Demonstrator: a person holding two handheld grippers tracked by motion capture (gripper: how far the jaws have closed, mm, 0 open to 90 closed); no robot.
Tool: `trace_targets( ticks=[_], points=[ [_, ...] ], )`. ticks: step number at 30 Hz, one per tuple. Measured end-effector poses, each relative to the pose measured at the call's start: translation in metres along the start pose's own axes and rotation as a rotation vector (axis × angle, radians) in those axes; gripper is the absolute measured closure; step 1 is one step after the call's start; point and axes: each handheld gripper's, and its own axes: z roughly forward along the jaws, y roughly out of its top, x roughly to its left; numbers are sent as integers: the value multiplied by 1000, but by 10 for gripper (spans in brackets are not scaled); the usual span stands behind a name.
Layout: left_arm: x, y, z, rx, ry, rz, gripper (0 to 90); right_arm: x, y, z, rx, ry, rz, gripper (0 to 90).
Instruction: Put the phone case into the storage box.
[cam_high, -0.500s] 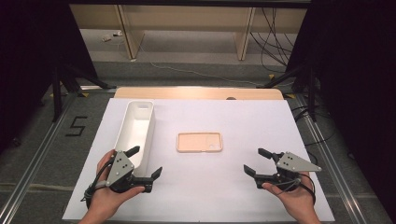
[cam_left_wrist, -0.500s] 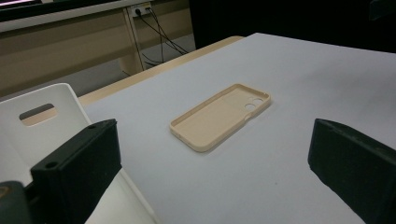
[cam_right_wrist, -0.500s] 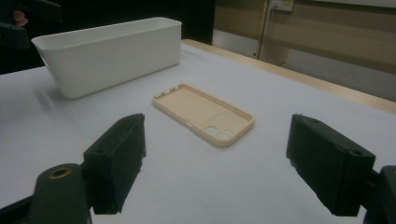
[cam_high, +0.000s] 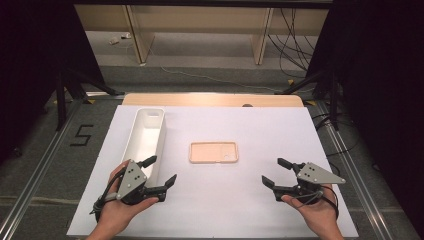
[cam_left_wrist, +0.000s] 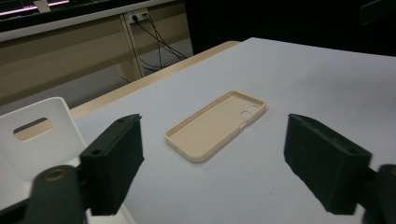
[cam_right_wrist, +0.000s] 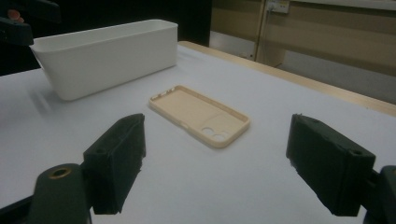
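A beige phone case (cam_high: 214, 152) lies flat, hollow side up, in the middle of the white table sheet (cam_high: 260, 130); it also lies ahead of both pairs of jaws, phone case (cam_left_wrist: 217, 125) and phone case (cam_right_wrist: 200, 114). My left gripper (cam_high: 160, 171) is held at the near left, beside the near end of a long white bin (cam_high: 145, 137), jaws open and empty. At the near right my right gripper (cam_high: 276, 172) is open too, with nothing between its jaws. Both point toward the case from a distance.
The white bin (cam_right_wrist: 107, 56) runs lengthwise along the left part of the sheet, and its handle-slot end (cam_left_wrist: 39, 135) is close to my left jaw. A wooden table edge (cam_high: 210, 100) shows beyond the sheet. Metal rails flank the table.
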Motion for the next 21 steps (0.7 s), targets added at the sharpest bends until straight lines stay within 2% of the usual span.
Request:
trace_targets(
  ticks=[1,2,3,4,6,7,8,12,14,21],
  points=[
    [-1,2,2,2,-2,2,389,0,0,0,0,-6,-1,211],
    [-2,4,4,10,1,6,389,0,0,0,0,-6,-1,211],
    [-3,5,7,19,-1,10,555,0,1,1,1,-5,-1,211],
    [-3,7,10,24,-13,9,555,0,1,1,1,-5,-1,211],
    [-3,11,18,52,-17,11,702,1,2,1,2,-4,-3,211],
    [-3,13,22,70,-17,13,815,2,1,1,4,-3,-5,211],
    [-3,14,27,86,-16,6,867,2,1,1,4,-2,-5,211],
    [-2,20,47,153,-23,-20,898,1,1,1,2,-2,-5,211],
    [-1,23,56,172,-26,-28,899,1,1,1,2,0,-4,211],
    [-2,32,90,211,-36,-17,900,2,1,1,2,4,-5,211]
  ],
)
